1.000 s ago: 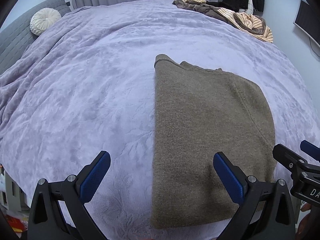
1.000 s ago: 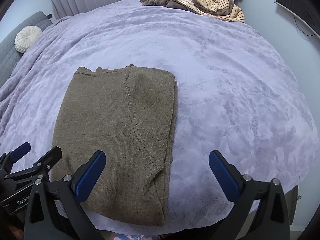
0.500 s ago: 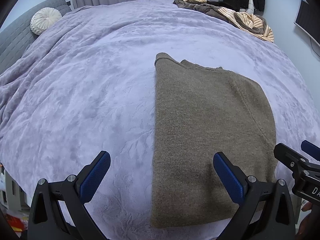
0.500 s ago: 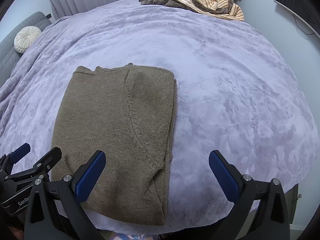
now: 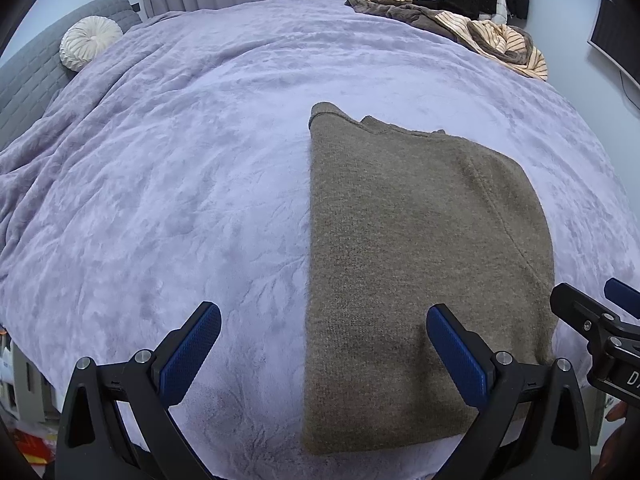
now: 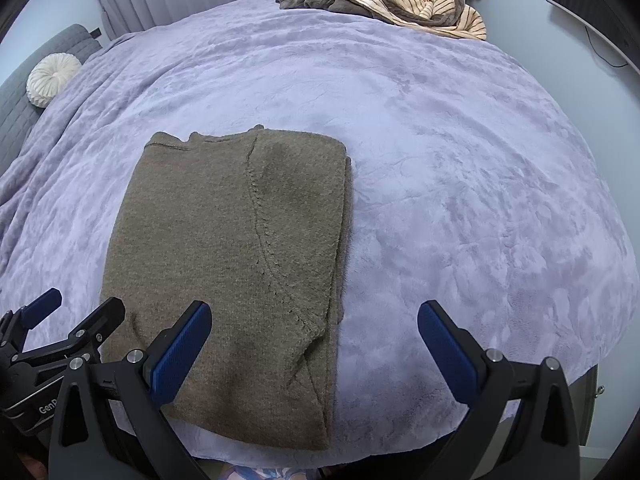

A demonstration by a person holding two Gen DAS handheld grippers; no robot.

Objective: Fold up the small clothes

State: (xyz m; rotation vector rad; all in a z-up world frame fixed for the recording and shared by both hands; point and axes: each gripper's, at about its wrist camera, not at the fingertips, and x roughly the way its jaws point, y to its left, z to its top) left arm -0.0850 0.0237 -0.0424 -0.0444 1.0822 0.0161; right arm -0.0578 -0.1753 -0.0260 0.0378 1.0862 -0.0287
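An olive-brown knitted sweater (image 5: 420, 256) (image 6: 236, 264) lies flat on the lilac bedspread (image 5: 180, 168) (image 6: 460, 168), folded lengthwise into a long rectangle, its near end at the bed's front edge. My left gripper (image 5: 324, 348) hangs open above that near end, straddling the sweater's left edge, with nothing between its blue pads. My right gripper (image 6: 316, 344) is open too, over the sweater's right edge, also holding nothing. Each gripper shows at the edge of the other's view.
A heap of striped and brown clothes (image 5: 472, 28) (image 6: 400, 4) lies at the far right of the bed. A round white cushion (image 5: 90, 46) (image 6: 52, 78) rests by the grey headboard on the left. A dark screen (image 6: 592, 4) hangs on the right wall.
The views shift only slightly. Both grippers stay open above the sweater's near end and the sweater has not moved.
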